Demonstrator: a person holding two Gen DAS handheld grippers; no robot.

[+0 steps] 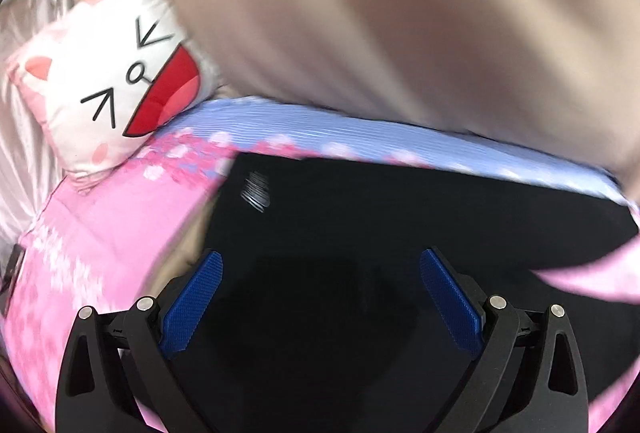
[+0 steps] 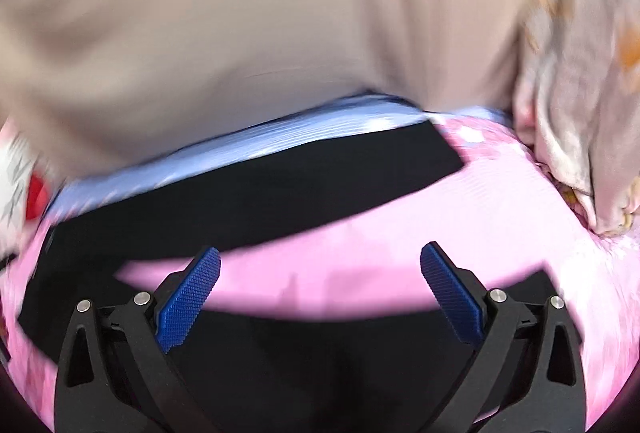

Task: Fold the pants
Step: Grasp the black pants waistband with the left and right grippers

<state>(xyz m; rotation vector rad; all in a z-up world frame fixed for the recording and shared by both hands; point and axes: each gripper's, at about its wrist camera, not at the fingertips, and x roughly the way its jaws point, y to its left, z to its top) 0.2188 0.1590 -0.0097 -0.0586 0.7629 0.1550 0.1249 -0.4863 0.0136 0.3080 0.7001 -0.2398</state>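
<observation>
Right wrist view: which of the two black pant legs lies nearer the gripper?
The lower leg, running right under the open right gripper. The other leg lies farther off, across a strip of pink bedsheet.

Soft, even, bright light; both fisheye views bend and darken at the rims, and motion blur smears the bedding, while near parts look sharp.

Bedroom in a home. Bed, made up with a pink blossom-print sheet (image 1: 100, 217) edged by a blue striped band (image 1: 360, 131). Cartoon-cat pillow (image 1: 108, 85), pink and white with a red open mouth, at the head. Crumpled pale floral blanket (image 2: 580, 81) heaped to one side. Plain beige wall (image 2: 240, 13) close behind. Pale curtain folds (image 1: 20, 153) beside the pillow.
</observation>
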